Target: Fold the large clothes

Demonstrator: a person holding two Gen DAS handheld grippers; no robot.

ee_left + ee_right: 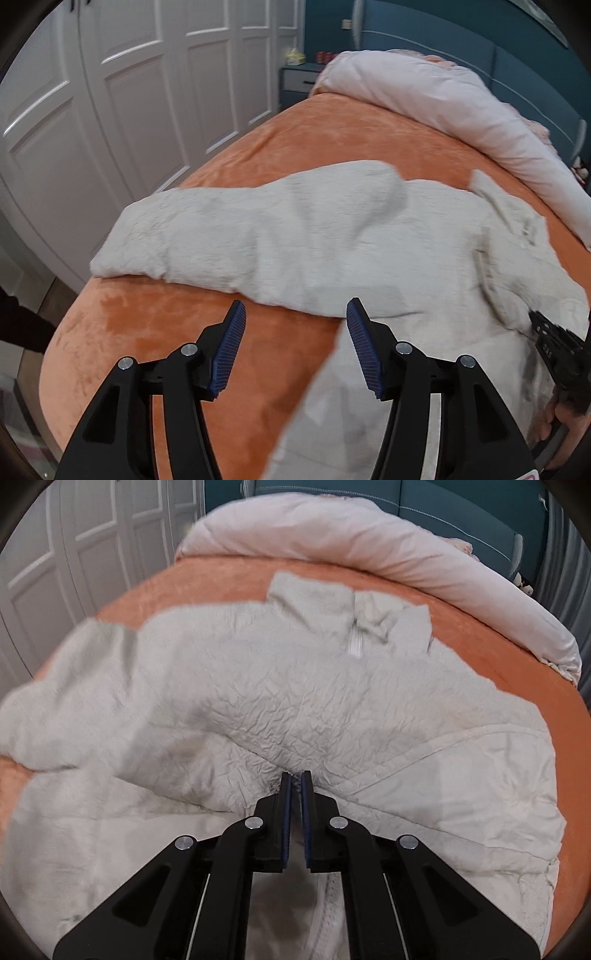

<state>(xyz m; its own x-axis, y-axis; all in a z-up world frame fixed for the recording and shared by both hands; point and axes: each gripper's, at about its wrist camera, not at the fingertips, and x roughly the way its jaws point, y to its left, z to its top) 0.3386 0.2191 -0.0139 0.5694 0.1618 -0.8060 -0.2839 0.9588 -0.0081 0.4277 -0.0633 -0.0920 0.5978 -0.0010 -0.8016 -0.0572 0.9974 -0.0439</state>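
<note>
We see a cream-white jacket [295, 709] with a crinkly pattern on an orange bed [332, 136]. The quilt [443, 107] is pale pink, the doors [110, 92] white.

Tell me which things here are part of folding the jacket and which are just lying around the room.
Part of the job:
- jacket, spread on the orange bedspread
- right gripper, shut on a fold of the jacket
- left gripper, open over the jacket's edge

Just lying about:
- pink duvet rolled at the head of the bed
- nightstand
- white wardrobe
</note>
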